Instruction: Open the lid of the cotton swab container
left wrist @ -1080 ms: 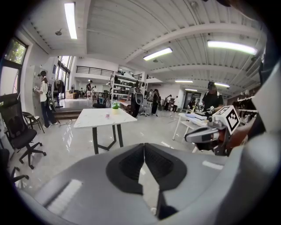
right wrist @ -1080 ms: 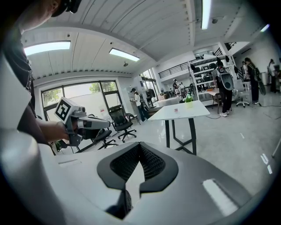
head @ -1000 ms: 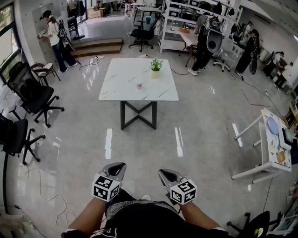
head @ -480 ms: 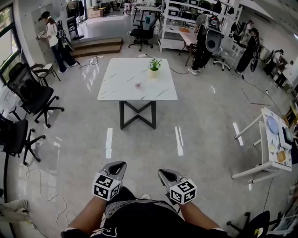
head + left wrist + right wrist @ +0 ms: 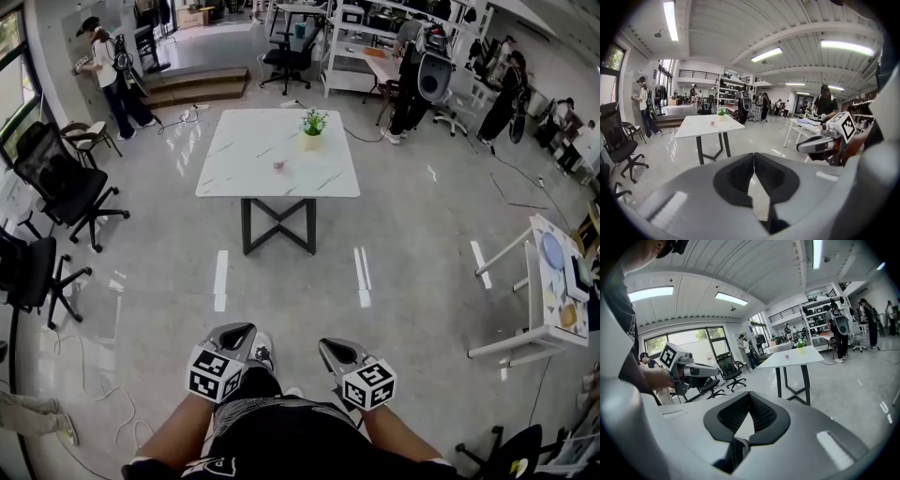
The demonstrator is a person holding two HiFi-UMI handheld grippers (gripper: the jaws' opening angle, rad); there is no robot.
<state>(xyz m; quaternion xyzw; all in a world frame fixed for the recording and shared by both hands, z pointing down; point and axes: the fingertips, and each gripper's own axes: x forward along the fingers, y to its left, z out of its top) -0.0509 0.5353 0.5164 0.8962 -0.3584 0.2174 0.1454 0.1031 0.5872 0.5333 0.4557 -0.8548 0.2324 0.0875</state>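
Observation:
The cotton swab container (image 5: 278, 166) is a small pinkish thing on a white marble-topped table (image 5: 234, 178), far ahead across the floor. It also shows tiny in the left gripper view (image 5: 712, 123) and the right gripper view (image 5: 786, 356). My left gripper (image 5: 235, 333) and right gripper (image 5: 330, 347) are held side by side near my waist, far short of the table. Both are shut with nothing between their jaws, as seen close up on the left gripper (image 5: 753, 154) and the right gripper (image 5: 749, 393).
A small potted plant (image 5: 312, 131) stands at the table's far side. Black office chairs (image 5: 66, 187) stand at the left, and a white side table (image 5: 553, 291) with items stands at the right. Cables (image 5: 103, 412) lie on the floor at lower left. People stand at the back.
A shoe has stepped forward into view between the grippers, and the table has shifted slightly in the head view. Both grippers keep the same place and stay shut.

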